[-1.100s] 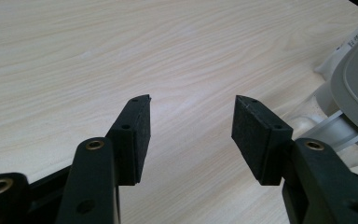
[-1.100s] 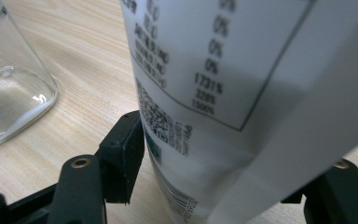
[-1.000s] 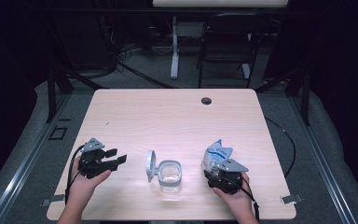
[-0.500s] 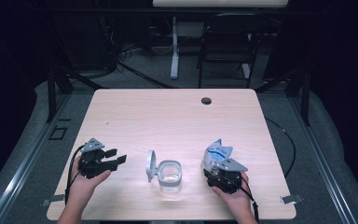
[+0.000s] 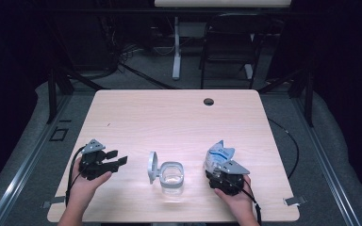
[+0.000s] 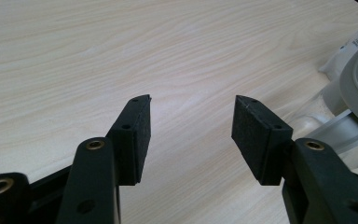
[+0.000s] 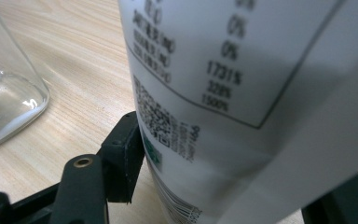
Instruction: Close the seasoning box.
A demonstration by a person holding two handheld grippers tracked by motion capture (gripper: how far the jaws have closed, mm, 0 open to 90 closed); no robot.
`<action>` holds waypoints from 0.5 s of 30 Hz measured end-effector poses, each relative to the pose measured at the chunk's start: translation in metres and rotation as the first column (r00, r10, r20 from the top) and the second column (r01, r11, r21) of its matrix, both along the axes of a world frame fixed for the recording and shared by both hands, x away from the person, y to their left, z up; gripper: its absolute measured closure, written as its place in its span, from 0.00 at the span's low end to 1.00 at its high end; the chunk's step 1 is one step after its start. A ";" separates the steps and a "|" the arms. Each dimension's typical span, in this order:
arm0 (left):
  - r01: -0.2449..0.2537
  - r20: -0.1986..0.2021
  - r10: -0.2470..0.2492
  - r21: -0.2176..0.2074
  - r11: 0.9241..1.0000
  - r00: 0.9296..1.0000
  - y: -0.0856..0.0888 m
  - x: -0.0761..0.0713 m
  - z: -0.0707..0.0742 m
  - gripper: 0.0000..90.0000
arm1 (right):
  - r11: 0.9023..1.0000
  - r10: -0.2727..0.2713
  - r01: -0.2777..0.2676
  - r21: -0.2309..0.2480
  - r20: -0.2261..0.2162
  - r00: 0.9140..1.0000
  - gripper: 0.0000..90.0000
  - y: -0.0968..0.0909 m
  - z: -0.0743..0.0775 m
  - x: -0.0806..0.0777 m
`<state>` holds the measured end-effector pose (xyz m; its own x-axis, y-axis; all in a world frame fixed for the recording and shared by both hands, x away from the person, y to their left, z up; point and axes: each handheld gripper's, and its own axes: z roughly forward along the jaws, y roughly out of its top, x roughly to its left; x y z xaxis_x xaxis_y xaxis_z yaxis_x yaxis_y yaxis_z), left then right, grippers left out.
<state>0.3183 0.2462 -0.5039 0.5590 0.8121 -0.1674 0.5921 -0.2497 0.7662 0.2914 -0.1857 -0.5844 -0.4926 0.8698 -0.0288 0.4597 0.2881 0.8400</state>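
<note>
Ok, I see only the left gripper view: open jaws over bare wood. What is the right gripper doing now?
Observer: The right gripper is shut on a white pouch with a printed nutrition table and a QR code.
Operator: And the grey thing at my right edge?
Observer: It is the flipped-up grey lid of a clear container, which stands open on the table, left of the pouch in the high view.

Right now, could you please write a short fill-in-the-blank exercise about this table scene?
1. The right gripper is shut on a white ____.
2. The jaws of the left gripper are ____, with nothing between them.
3. The clear jar stands between the two grippers with its lid flipped ____.

Missing words: pouch; open; open
</note>
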 end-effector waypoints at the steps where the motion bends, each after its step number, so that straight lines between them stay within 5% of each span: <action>1: 0.000 0.000 0.000 0.000 1.000 1.000 0.000 0.000 0.000 0.53 | 1.000 -0.001 0.001 0.001 0.002 1.000 0.43 0.000 0.000 0.000; 15: 0.004 -0.004 -0.004 0.006 1.000 1.000 0.000 0.001 -0.002 0.53 | 1.000 0.004 -0.004 -0.006 0.009 1.000 0.45 0.001 -0.001 -0.001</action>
<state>0.3190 0.2465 -0.5055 0.5614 0.8109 -0.1652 0.5945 -0.2563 0.7621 0.2901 -0.1846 -0.5849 -0.4957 0.8676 -0.0384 0.4513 0.2951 0.8422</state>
